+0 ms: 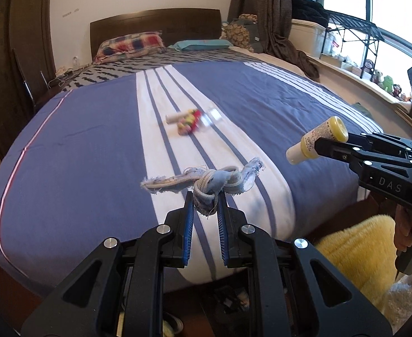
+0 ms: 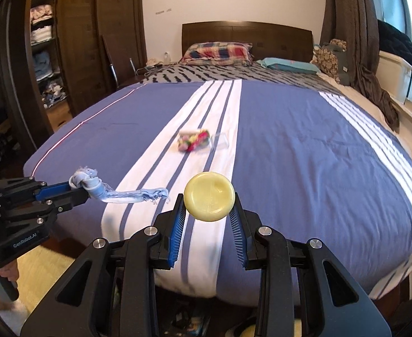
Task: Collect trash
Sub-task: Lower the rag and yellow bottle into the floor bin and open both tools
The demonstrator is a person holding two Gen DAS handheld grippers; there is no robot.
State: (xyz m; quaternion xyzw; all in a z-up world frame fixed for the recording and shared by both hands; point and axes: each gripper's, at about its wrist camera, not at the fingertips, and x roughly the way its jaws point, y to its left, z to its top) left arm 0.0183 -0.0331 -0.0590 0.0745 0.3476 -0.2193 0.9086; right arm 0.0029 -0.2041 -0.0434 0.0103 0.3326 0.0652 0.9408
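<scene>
My left gripper [image 1: 205,196] is shut on a frayed light-blue fabric scrap [image 1: 206,181] and holds it above the foot of the bed; it also shows in the right wrist view [image 2: 121,193], hanging from the left gripper [image 2: 83,189]. My right gripper [image 2: 207,202] is shut on a small yellow bottle [image 2: 209,196], seen end-on; in the left wrist view the bottle [image 1: 317,140] sticks out of the right gripper [image 1: 322,147]. More trash lies mid-bed: a colourful wrapper [image 1: 189,122] [image 2: 194,140], a white tube [image 1: 173,118] and a clear plastic piece [image 1: 213,115] [image 2: 220,141].
The bed has a blue and white striped cover [image 1: 93,140] [image 2: 304,154], pillows [image 2: 218,52] and a dark headboard [image 2: 245,32]. A yellow fluffy rug [image 1: 355,252] lies at the foot. A wardrobe with shelves [image 2: 45,56] stands left; a cluttered window sill [image 1: 374,78] runs right.
</scene>
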